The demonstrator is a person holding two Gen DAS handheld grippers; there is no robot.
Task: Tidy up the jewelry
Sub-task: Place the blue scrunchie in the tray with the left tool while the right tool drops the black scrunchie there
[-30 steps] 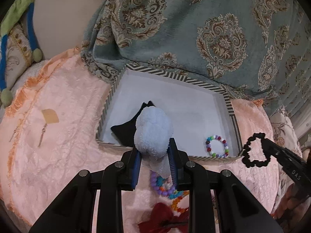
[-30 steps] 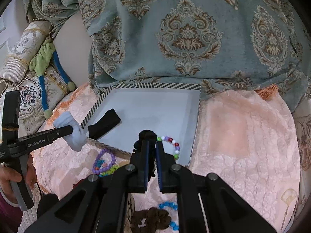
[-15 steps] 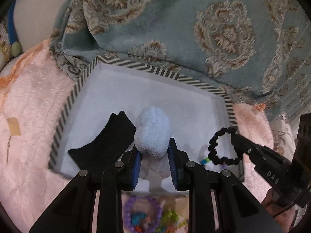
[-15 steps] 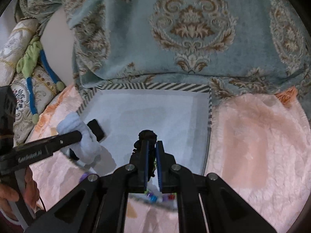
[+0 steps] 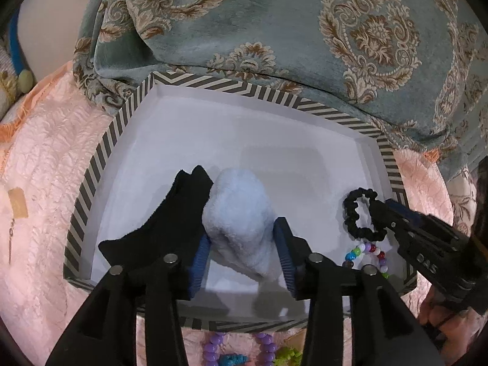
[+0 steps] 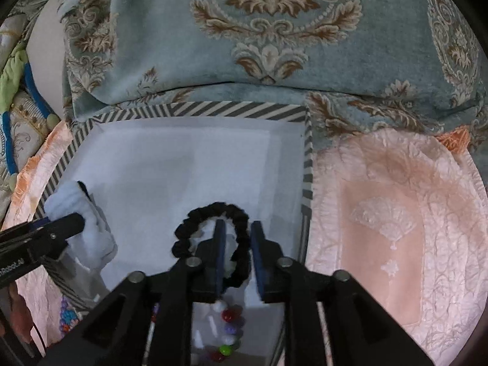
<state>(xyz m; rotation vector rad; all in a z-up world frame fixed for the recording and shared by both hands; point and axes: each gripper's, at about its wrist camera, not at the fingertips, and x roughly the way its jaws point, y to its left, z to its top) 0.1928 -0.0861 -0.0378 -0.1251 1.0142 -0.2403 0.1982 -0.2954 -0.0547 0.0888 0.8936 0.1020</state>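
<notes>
Your left gripper (image 5: 244, 259) hangs over the near half of the striped-rim tray (image 5: 100, 164), and its jaws have just been opening. The pale blue fluffy scrunchie (image 5: 241, 222) sits between them. There is a visible gap on the left side, while on the right its fluff meets the blue pad, so the grip looks released. A black cloth piece (image 5: 170, 222) lies in the tray against the scrunchie's left side.

Your right gripper (image 6: 238, 256) is over the tray's near right part, and its jaws have also just been opening. The black scrunchie (image 6: 213, 213) loops round the left finger, with one strand running loose through the gap and the right pad clear of it. A multicoloured bead bracelet (image 5: 366, 253) lies on the tray floor just below that scrunchie. Outside the near rim, purple beads (image 5: 213, 347) rest on the pink bedspread (image 6: 396, 213).
</notes>
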